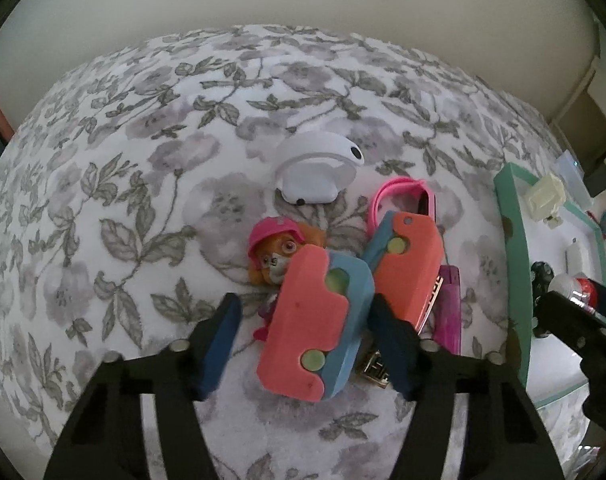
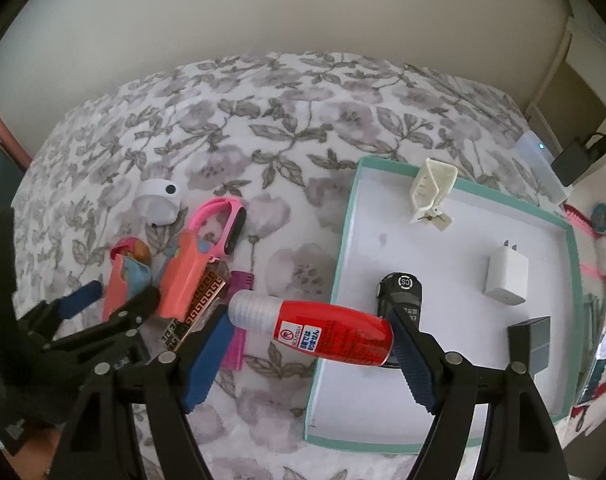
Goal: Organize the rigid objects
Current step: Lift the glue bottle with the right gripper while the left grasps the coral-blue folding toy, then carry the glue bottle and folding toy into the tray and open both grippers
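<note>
On the floral bedspread, two grippers are working beside a teal-rimmed white cardboard tray.

The right gripper is pinching a red plastic bottle lengthwise, over the tray's near-left edge. Farther left, the left gripper is straddling a coral-and-blue foam toy, its left pad apart.

A teal-rimmed shallow cardboard box lies on the floral bedspread, right of a cluster of small toys. In the box: a cream plastic clip at the far wall, a white plug charger nearer (toward the right wall), and a black toy car left of it. In the cluster, a white ring-shaped gadget lies farthest, a pink wristband to its right.
</note>
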